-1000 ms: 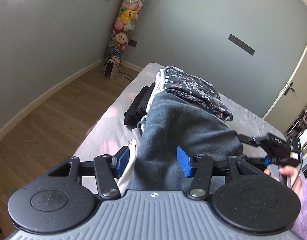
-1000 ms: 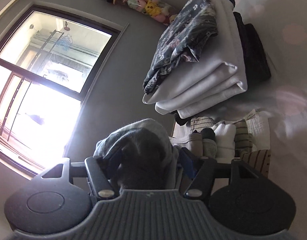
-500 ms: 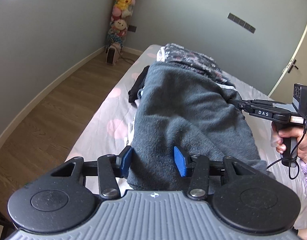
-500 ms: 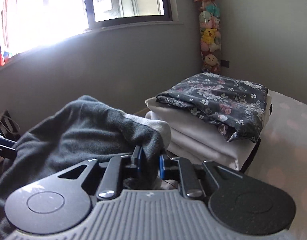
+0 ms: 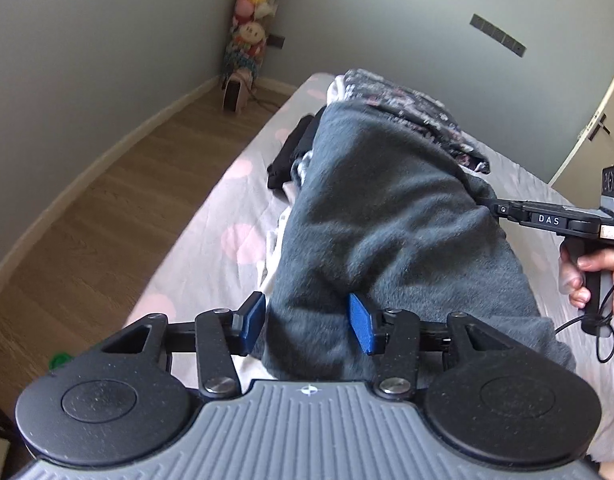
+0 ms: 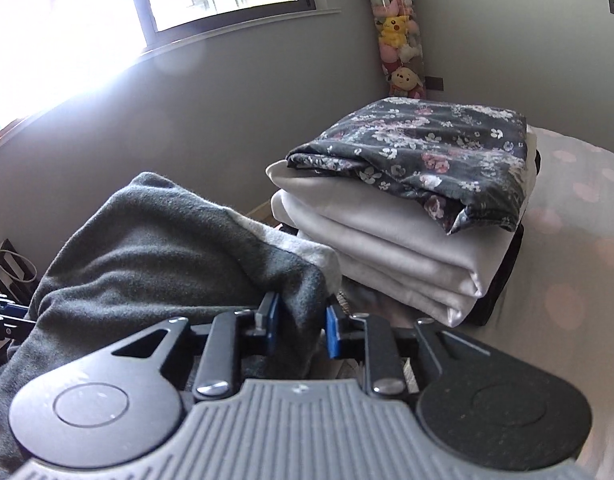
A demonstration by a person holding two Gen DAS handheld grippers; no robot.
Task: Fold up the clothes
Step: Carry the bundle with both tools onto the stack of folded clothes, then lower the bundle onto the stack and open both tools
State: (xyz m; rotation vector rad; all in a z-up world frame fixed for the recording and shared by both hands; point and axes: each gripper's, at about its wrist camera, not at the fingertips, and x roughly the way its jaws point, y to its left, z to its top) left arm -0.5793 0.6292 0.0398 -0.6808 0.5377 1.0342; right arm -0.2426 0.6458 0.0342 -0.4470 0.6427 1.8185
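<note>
A dark grey fleece garment (image 5: pixel 387 208) stretches along the bed between both grippers. My left gripper (image 5: pixel 307 326) is shut on a thick bunch of its near end, blue pads pressing either side. My right gripper (image 6: pixel 301 326) is shut on a corner of the same garment (image 6: pixel 155 240), where a paler lining shows. In the left wrist view the right gripper (image 5: pixel 503 210) reaches in from the right, its tips buried in the fleece, with a person's hand (image 5: pixel 587 276) on its handle. Behind stands a folded stack: a floral piece (image 6: pixel 427 148) on white cloth (image 6: pixel 387 240).
The bed has a pale sheet with pink dots (image 5: pixel 211 240). A black garment (image 5: pixel 287 156) and light clothes lie partly under the fleece. Wooden floor runs along the left. In the corner are a column of plush toys (image 5: pixel 251 12) and a small heater (image 5: pixel 233 96).
Both grippers closed on the grey garment and drew it out flat over the clothes on the bed. The right gripper swung from looking down to looking level along the bed.
</note>
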